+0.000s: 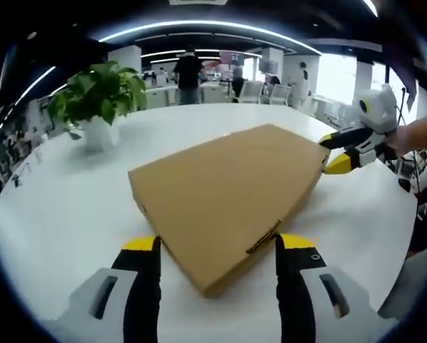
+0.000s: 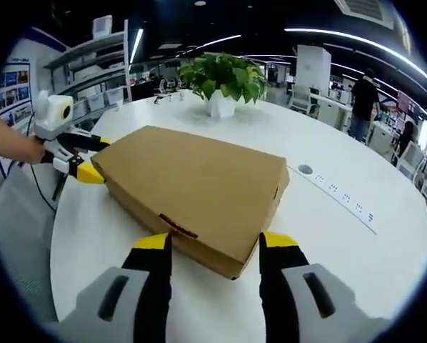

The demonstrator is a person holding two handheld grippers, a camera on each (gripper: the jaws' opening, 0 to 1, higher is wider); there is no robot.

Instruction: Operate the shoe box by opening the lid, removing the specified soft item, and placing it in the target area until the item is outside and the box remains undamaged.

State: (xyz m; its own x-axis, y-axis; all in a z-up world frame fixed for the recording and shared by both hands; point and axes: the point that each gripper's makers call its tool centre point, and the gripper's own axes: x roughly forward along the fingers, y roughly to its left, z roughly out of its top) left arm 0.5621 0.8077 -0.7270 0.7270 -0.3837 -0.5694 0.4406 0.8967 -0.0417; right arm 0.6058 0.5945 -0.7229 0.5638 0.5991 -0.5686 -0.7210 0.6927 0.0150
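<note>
We hold both grippers, left (image 1: 217,246) and right (image 2: 213,246), spread open at opposite corners of the closed shoe box (image 1: 228,196) mid-table (image 1: 71,214), contents hidden.

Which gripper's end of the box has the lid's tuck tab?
The right gripper: the shoe box end between its open jaws shows the dark tab slit; the left gripper's end shows only a corner.

Most of the middle of the white table (image 1: 71,207) is taken up by the closed brown box (image 1: 228,193). A potted plant (image 1: 99,100) is seen at 11 o'clock, well apart from the box. Bare table is left at 9 o'clock and at 3 o'clock.
</note>
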